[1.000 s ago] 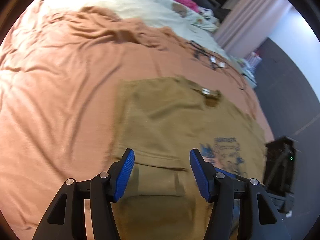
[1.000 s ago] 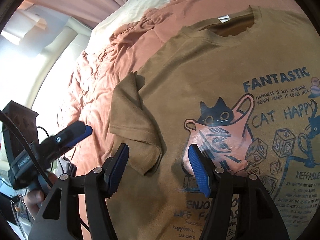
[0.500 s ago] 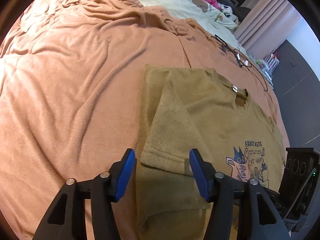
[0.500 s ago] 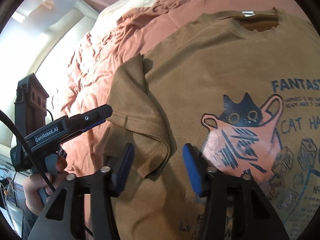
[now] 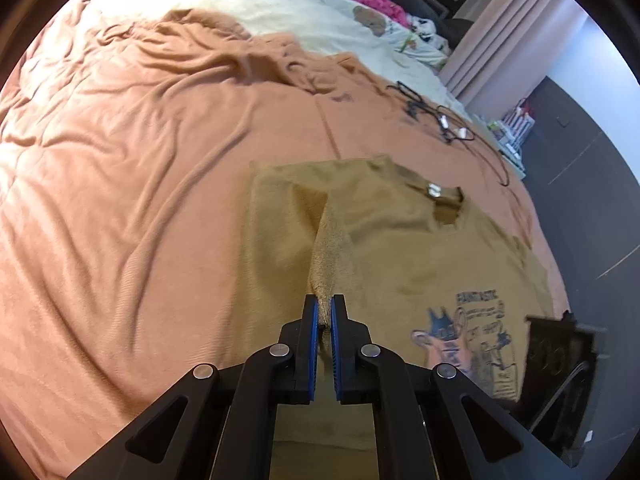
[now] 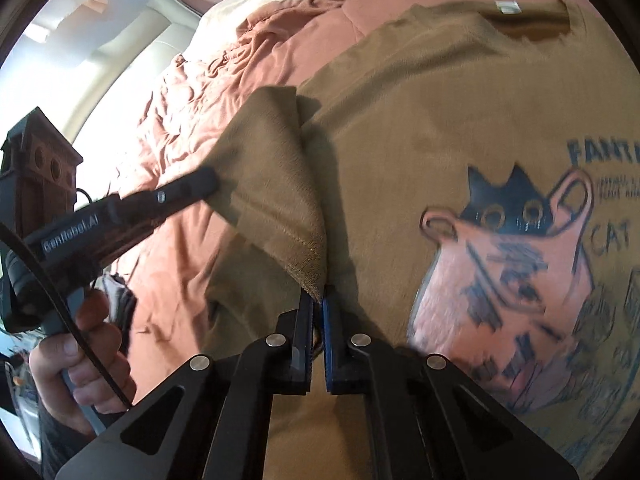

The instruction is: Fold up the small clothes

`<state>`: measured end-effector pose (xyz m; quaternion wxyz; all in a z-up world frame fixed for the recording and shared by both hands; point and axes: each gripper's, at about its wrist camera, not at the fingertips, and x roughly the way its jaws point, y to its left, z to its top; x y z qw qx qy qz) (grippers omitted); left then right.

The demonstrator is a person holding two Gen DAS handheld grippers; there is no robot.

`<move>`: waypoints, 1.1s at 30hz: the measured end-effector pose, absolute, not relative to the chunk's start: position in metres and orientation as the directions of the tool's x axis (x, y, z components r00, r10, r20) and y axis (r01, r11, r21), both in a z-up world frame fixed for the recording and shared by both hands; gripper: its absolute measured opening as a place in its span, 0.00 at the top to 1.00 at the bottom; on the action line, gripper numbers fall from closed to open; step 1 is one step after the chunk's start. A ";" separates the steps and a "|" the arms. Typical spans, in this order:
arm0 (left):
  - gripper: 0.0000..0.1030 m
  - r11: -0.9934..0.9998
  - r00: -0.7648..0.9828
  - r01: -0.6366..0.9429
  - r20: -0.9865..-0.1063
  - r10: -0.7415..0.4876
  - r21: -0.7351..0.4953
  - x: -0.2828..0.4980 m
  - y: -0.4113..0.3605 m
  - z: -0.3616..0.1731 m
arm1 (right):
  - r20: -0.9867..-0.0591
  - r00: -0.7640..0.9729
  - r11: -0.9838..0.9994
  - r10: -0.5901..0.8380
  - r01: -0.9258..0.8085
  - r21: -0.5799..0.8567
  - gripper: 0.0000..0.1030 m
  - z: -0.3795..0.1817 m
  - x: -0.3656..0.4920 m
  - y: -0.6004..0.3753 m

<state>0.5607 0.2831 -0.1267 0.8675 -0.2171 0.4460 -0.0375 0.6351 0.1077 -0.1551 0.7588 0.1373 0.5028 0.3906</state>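
A tan T-shirt (image 5: 400, 248) (image 6: 400, 120) with a cat print (image 6: 508, 240) lies flat on the orange bedspread (image 5: 140, 200). Its near sleeve (image 5: 332, 256) (image 6: 272, 184) is lifted off the shirt. My left gripper (image 5: 324, 304) has its jaws closing tight on the sleeve's hem, fabric pinched between the blue pads. My right gripper (image 6: 316, 300) closes on the hem's other corner, cloth between its pads. In the right wrist view the left gripper (image 6: 200, 180) touches the sleeve's far edge, held by a hand (image 6: 80, 360).
Black cables (image 5: 440, 120) lie on the bedspread beyond the collar. A cream blanket (image 5: 240, 8) and toys are at the bed's far end, pink curtains (image 5: 500, 40) and dark floor (image 5: 580, 160) to the right. Rumpled bedspread (image 6: 240, 60) fills the left.
Both grippers went from wide open around the sleeve to shut on its hem. The sleeve now stands up in a ridge between them.
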 end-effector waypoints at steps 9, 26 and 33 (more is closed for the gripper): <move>0.72 0.865 0.607 -0.037 -0.699 -0.379 -0.501 0.572 0.261 -0.117 | -0.663 0.235 0.684 0.711 -0.452 0.573 0.97 -0.142 0.639 0.092; 0.48 0.880 0.616 -0.223 -0.760 -0.206 -0.419 0.554 0.317 -0.135 | -0.708 0.301 0.731 0.639 -0.523 0.438 0.46 -0.137 0.635 0.121; 0.49 0.874 0.599 -0.264 -0.780 -0.183 -0.408 0.544 0.336 -0.145 | -0.769 0.370 0.782 0.521 -0.567 0.257 0.46 -0.134 0.638 0.161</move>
